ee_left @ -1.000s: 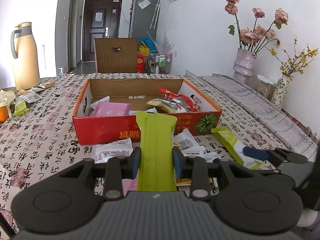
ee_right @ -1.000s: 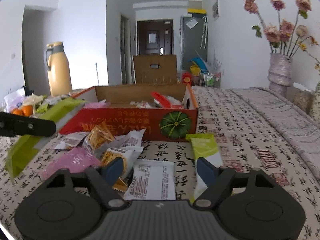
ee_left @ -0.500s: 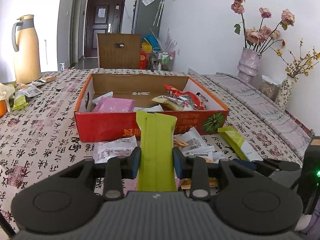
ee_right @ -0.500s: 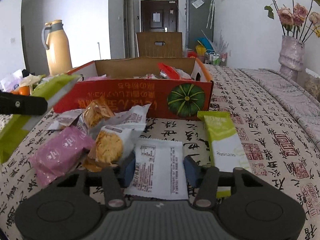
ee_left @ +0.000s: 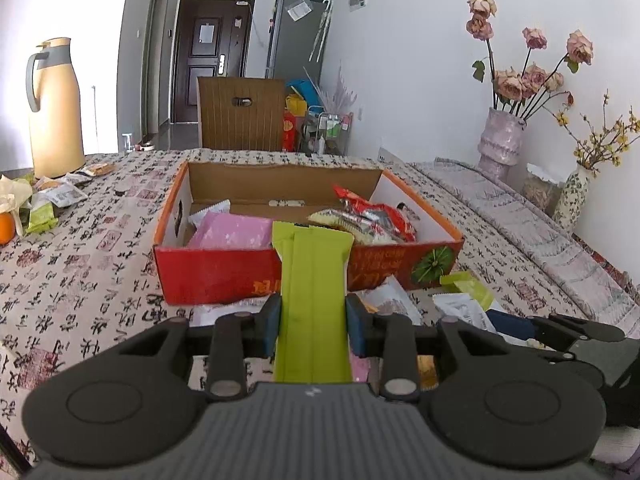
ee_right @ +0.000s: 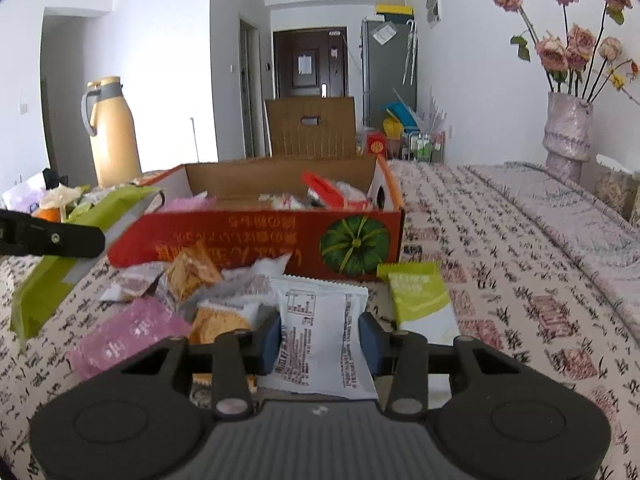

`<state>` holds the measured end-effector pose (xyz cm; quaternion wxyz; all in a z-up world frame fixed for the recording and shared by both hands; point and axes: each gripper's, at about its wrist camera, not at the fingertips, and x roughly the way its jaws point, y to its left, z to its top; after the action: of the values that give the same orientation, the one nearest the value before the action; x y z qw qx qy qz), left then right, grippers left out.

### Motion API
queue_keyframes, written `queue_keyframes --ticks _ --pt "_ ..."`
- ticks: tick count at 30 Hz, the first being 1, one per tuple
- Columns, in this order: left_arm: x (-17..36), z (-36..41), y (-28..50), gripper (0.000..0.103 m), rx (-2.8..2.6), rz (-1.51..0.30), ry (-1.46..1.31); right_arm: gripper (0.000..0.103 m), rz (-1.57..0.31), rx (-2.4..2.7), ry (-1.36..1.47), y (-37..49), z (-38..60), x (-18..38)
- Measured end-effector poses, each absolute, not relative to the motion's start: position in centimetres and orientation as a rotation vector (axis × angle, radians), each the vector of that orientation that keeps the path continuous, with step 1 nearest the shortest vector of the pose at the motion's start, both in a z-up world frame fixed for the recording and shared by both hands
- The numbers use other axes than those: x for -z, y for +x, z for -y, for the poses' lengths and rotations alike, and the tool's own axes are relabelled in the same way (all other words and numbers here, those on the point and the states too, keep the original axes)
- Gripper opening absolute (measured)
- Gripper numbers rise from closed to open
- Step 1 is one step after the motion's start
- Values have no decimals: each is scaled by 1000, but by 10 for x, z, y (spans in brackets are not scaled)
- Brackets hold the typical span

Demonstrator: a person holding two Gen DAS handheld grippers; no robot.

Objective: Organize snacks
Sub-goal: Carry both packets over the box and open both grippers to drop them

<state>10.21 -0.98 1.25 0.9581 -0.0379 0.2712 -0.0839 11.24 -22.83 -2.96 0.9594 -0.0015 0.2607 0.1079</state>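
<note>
From the left wrist camera, the left gripper [ee_left: 313,324] has its jaws clamped on a long green snack packet [ee_left: 313,292], which sticks forward and up so that its far end overlaps the red front wall of the cardboard box [ee_left: 216,268]. The box stands open on the patterned surface [ee_left: 80,272] and holds a pink packet [ee_left: 234,232] on the left and red and yellow packets [ee_left: 368,216] on the right. More snacks lie loose on the surface in front of the box, and the right gripper [ee_left: 516,322] shows at the lower right over them. A tan thermos jug [ee_left: 56,108] stands at the far left, a vase of dried roses [ee_left: 502,140] at the right by the wall. From the right wrist camera, the right gripper [ee_right: 320,338] is low over the loose pile with a white snack packet [ee_right: 320,332] between its jaws, which are closing on it; the pads reach the packet's edges. Just right of it lies a second green packet [ee_right: 420,296], to the left a biscuit packet [ee_right: 220,320] and a pink wrapper [ee_right: 124,336]. The left gripper's finger [ee_right: 52,236] and its green packet cross the left edge, in front of the box's near corner.
</note>
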Motion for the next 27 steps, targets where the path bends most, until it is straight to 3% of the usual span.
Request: queue_keyframes --ticks 27 --pt "-66 9 194 34 104 -444 -39 41 -354 -266 -33 201 196 -37"
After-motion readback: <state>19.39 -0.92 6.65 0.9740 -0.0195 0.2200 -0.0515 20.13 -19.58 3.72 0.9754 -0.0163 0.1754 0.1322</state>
